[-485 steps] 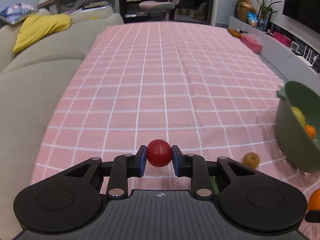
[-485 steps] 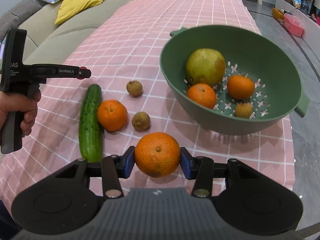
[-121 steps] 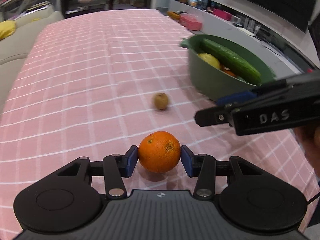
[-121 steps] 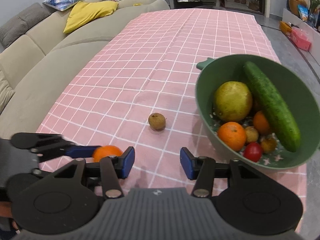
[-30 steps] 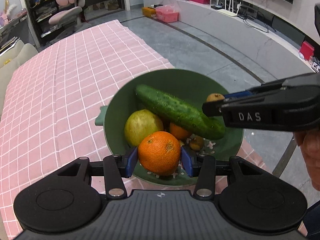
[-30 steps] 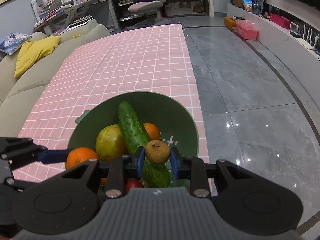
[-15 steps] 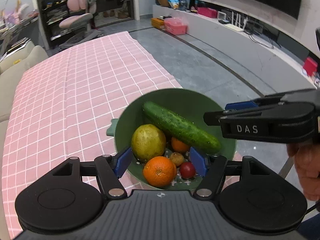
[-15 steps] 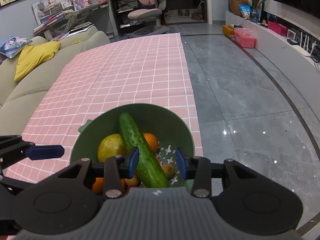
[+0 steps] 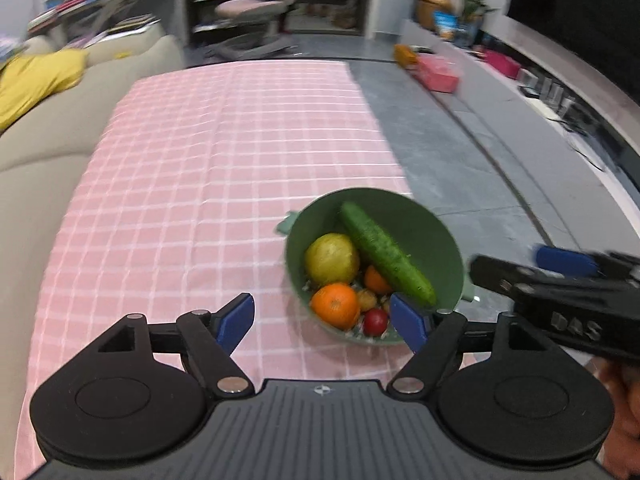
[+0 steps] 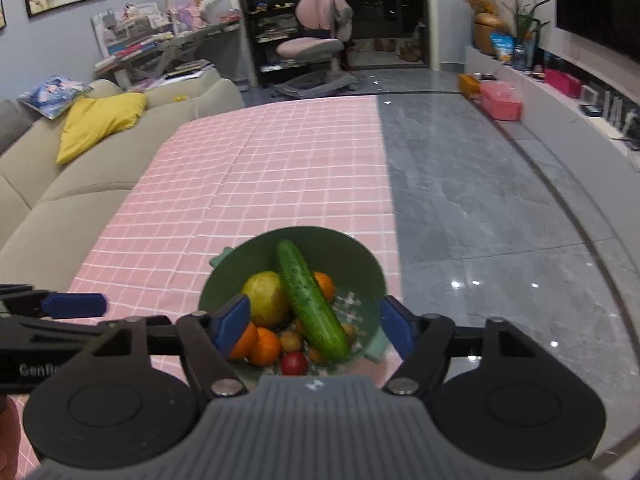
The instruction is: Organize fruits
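Observation:
A green colander bowl (image 9: 444,236) (image 10: 368,268) stands near the right edge of the pink checked tablecloth (image 9: 200,184). In it lie a long cucumber (image 9: 386,254) (image 10: 310,300), a yellow-green pear (image 9: 331,258) (image 10: 266,296), oranges (image 9: 335,305) (image 10: 264,346), a small red fruit (image 9: 375,322) (image 10: 294,362) and small brown fruits (image 9: 366,300). My left gripper (image 9: 326,322) hovers above the bowl, jaws opening, nothing between them. My right gripper (image 10: 314,326) hangs over the bowl too, jaws opening and empty. The right gripper's fingers (image 9: 560,262) show at the left wrist view's right side.
A beige sofa (image 10: 60,184) with a yellow cushion (image 10: 100,120) runs along the table's left side. Grey tiled floor (image 10: 480,208) lies right of the table. A pink chair (image 10: 316,40) and shelves stand at the back; a low cabinet (image 10: 580,92) lines the right wall.
Both grippers let go of their fruit into the bowl: the orange from the left, the small brown fruit from the right. Both opened wide and rose, so the bowl looks smaller.

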Demonstrator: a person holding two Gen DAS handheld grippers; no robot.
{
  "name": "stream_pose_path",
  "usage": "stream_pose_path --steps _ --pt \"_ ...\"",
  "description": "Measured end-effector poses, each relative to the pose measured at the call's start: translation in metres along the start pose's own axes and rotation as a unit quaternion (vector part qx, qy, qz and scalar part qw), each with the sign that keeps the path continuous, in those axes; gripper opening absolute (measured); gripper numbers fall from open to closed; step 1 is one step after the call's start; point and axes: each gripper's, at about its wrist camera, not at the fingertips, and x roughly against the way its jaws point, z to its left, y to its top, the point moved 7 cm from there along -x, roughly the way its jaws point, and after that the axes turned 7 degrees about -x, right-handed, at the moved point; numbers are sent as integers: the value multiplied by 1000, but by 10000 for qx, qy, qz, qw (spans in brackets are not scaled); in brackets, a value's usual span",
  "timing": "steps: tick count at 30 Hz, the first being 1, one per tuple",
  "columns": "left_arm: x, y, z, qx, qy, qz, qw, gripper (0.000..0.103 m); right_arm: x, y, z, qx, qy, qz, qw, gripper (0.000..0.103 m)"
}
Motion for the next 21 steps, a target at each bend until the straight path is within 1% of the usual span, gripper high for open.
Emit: stream_pose_path --steps 1,3,5,7,10,14,16,21 --pt "5 -3 1 55 77 6 10000 91 7 -2 0 -27 -10 12 10000 83" --pt "13 -10 0 132 243 29 9996 91 19 -8 3 -89 71 48 9999 89" --pt "17 -19 -1 179 419 173 9988 92 30 -15 7 -17 72 78 9999 89" --pt "22 -29 -3 188 490 246 9983 92 36 -22 8 33 -18 98 9999 90" --pt "31 -39 -6 209 501 216 9983 92 45 -34 5 -51 -50 167 9998 90" --pt "38 -48 -16 42 624 155 9979 92 57 -49 -2 -95 -133 196 9997 90" --pt "41 -51 -20 -3 641 133 9979 92 61 -53 -5 -110 -184 195 9996 90" --pt "42 -55 -26 -18 549 102 9984 92 69 -54 -10 -126 -250 141 9995 90"
